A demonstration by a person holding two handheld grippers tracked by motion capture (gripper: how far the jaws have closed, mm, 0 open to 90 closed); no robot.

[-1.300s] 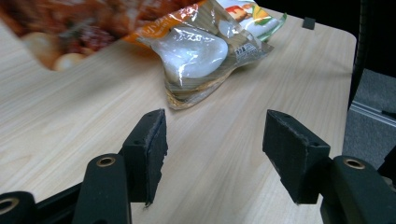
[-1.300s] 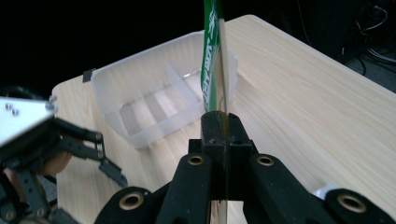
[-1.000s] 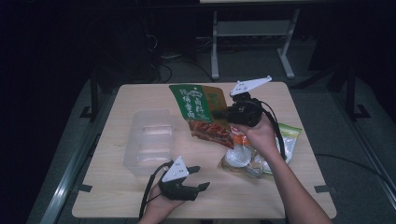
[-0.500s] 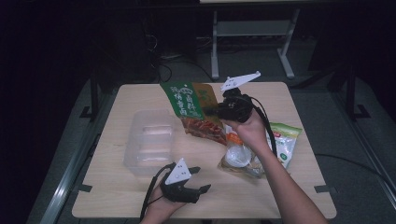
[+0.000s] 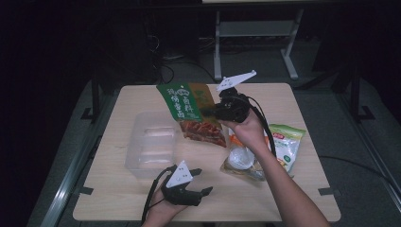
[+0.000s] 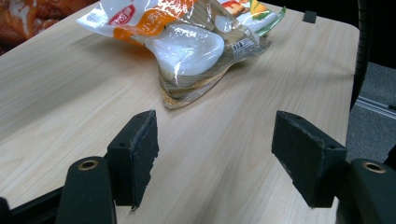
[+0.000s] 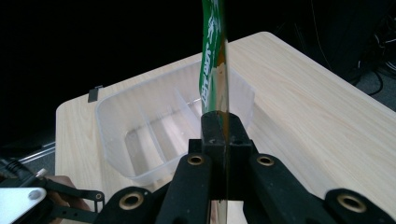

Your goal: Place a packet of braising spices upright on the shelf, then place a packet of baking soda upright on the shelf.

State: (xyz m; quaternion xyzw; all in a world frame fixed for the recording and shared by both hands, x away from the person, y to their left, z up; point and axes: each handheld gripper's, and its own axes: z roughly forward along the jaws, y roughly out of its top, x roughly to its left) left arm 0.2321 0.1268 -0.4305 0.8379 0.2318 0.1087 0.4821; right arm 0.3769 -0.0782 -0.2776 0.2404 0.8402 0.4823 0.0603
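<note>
My right gripper (image 5: pixel 211 112) is shut on the edge of a green snack bag (image 5: pixel 189 111) with red food printed low on it, and holds it up above the table's middle. In the right gripper view the bag (image 7: pixel 212 70) rises edge-on from the closed jaws of that gripper (image 7: pixel 223 135), over a clear plastic container (image 7: pixel 140 121) with dividers. The container (image 5: pixel 142 156) stands at the left of the table. Near the front edge my left gripper (image 5: pixel 202 181) is open; its jaws have just been opening and nothing is between them.
A clear packet with a white round piece (image 5: pixel 241 158) lies under my right forearm, and in the left gripper view it (image 6: pixel 187 46) lies ahead of the open jaws. A green-and-white bag (image 5: pixel 286 146) lies at the right. The wooden table (image 5: pixel 293 189) ends close to my left hand.
My right gripper has carried the green bag up and to the left, toward the container. The left hand has stayed in place.
</note>
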